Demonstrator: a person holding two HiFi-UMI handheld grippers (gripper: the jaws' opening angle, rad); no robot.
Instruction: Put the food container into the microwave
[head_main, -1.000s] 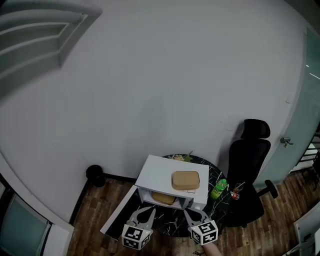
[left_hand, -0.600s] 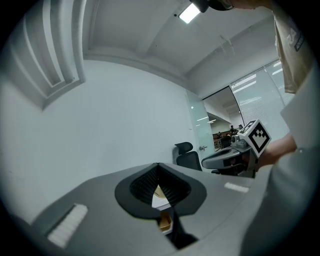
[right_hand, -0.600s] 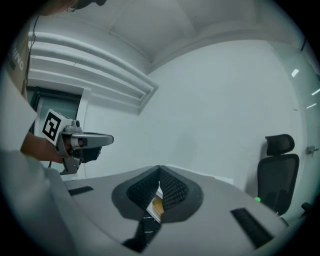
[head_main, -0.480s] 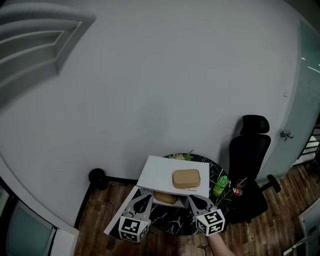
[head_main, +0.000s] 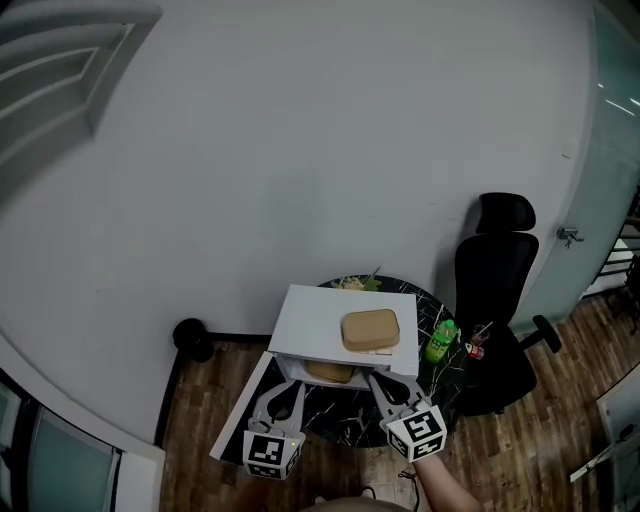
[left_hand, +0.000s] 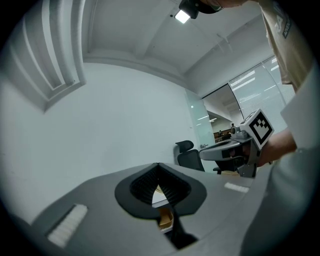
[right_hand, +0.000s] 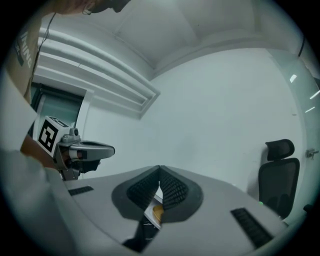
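A white microwave (head_main: 335, 322) stands on a round black table (head_main: 350, 425) with its door (head_main: 243, 400) swung open to the left. One brown food container (head_main: 370, 330) lies on top of the microwave. Another brown container (head_main: 329, 372) sits inside the cavity. My left gripper (head_main: 284, 390) is shut and empty, just in front of the open door. My right gripper (head_main: 378, 380) is shut and empty at the microwave's front right corner. In the left gripper view the fingertips (left_hand: 158, 168) meet, with the inner container (left_hand: 165, 220) showing below them. The right gripper view shows the same container (right_hand: 156, 214).
A green bottle (head_main: 439, 342) and a small red item (head_main: 470, 351) stand on the table's right side. A black office chair (head_main: 494, 300) is just right of the table. A round black object (head_main: 190, 338) sits on the wooden floor at left. The wall is close behind.
The head view has shifted a little, so the microwave sits higher in frame. Both grippers stay shut in front of it. Neither container has moved.
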